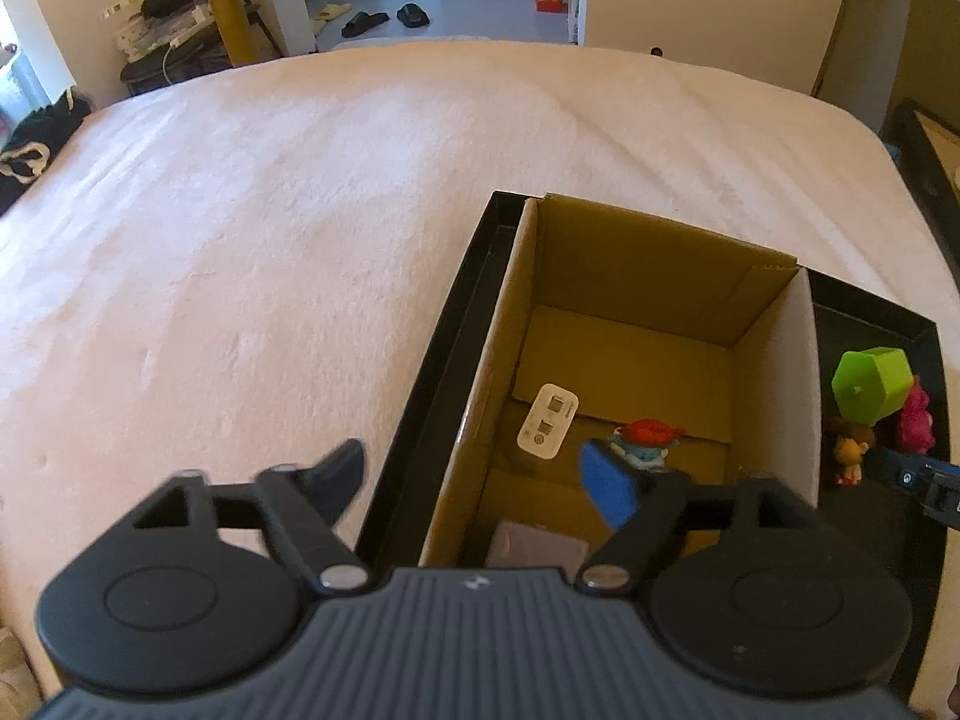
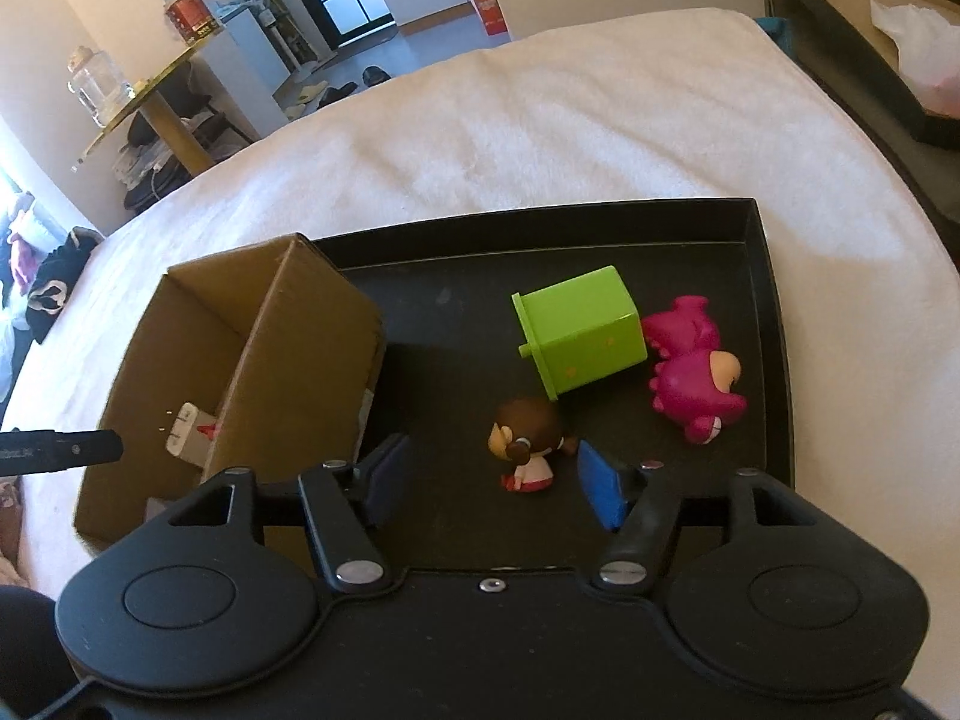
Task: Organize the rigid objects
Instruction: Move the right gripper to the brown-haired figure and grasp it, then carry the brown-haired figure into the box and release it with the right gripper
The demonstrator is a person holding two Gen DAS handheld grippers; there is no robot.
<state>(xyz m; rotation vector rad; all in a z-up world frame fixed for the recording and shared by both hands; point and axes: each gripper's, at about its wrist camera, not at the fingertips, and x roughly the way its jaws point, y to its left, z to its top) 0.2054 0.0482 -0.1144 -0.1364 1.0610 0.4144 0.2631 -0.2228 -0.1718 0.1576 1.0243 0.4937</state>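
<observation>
Right gripper (image 2: 489,483) fingers apart around the doll (image 2: 528,447), left gripper (image 1: 474,480) spread over the cardboard box (image 1: 600,324)

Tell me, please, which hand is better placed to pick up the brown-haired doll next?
Probably the right. Its tongs are open, with the brown-haired doll right between the fingertips on the black tray. The left tongs hang open at the cardboard box rim, farther off.

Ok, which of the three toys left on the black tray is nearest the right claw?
The brown-haired doll, sitting between the open fingers of the right claw. The green bin and the pink dinosaur lie farther back on the tray.
</observation>
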